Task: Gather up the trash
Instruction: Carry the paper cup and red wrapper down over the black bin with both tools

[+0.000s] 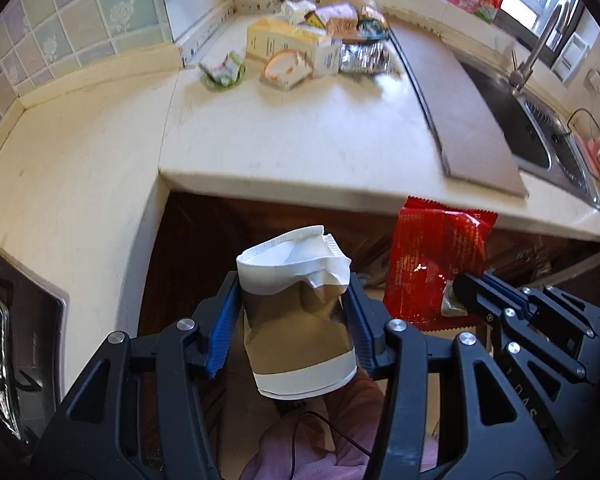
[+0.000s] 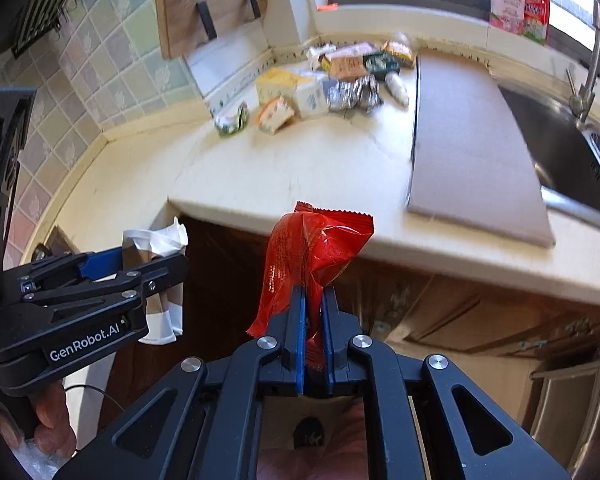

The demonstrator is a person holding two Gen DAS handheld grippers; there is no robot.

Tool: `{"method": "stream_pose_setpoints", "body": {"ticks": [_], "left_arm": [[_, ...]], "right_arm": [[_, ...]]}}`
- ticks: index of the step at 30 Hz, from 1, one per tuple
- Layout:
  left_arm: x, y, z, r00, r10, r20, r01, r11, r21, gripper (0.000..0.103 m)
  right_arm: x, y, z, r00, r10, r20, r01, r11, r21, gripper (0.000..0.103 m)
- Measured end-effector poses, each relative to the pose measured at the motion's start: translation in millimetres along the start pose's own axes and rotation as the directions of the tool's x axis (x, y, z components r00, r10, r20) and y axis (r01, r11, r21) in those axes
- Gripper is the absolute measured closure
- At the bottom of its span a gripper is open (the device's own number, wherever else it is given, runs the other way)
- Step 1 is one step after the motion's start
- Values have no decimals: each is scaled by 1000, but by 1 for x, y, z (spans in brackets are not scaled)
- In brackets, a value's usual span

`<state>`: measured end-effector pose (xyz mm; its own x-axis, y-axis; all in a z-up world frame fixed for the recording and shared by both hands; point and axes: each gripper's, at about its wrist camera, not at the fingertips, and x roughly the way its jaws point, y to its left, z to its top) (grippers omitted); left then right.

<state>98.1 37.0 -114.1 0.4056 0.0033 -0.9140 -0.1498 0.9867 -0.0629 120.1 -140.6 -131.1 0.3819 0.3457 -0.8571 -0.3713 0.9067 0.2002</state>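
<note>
Left gripper: fingers pinch a crushed paper cup across its waist. Right gripper: fingers pressed together on a red wrapper. Both loads hang off the desk edge. Advice: carry them level, grips firm, wrapper's loose tail clear. Only the right view shows the hand under the left gripper; remaining trash pile sits rearward.
</note>
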Motion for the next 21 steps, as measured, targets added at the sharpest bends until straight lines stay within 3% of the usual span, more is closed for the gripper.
{"method": "stream_pose_setpoints", "body": {"ticks": [9, 21], "left_arm": [[69, 4, -51, 993, 19, -119, -19, 1000, 3, 56], [201, 6, -114, 979, 64, -193, -76, 995, -58, 56]], "right_arm": [[60, -2, -64, 988, 5, -151, 0, 999, 36, 96], [193, -33, -127, 961, 25, -276, -13, 999, 45, 96]]}}
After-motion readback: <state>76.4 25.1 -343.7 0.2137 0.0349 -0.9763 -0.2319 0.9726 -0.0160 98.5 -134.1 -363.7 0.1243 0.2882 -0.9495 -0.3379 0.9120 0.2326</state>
